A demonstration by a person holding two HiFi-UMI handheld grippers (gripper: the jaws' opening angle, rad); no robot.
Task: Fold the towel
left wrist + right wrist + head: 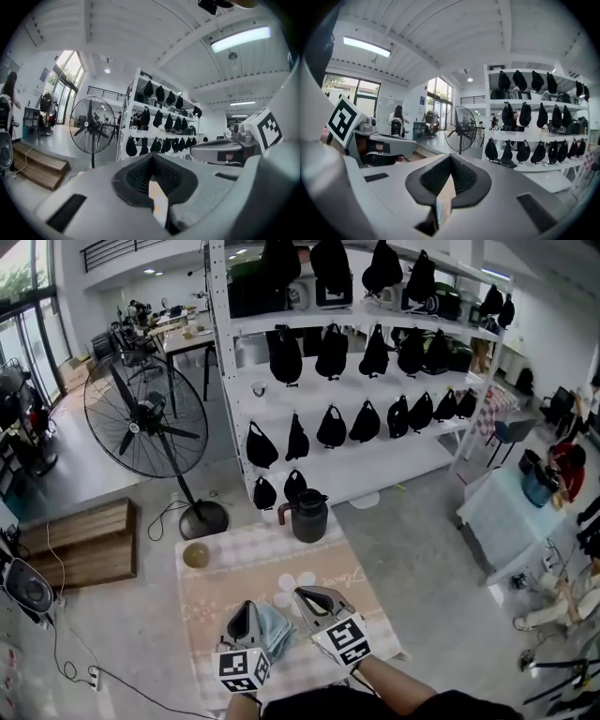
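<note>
A small pale blue towel (274,626), folded, lies on the pink patterned tablecloth (216,601) near the table's front edge. My two grippers hover over it side by side, raised off the table and pointing about level toward the shelves. The left gripper (246,608) sits over the towel's left side and the right gripper (303,595) over its right. Both are shut, and I see nothing pinched at their tips. In the left gripper view the shut jaws (151,157) meet at a point, as they do in the right gripper view (450,158). Each view shows the other gripper beside it.
A black jug (309,515) and a small round bowl (196,555) stand at the table's far edge. Behind are white shelves (356,390) hung with black bags, a standing fan (145,418) and a wooden step (80,545). A light blue table (502,521) is at the right.
</note>
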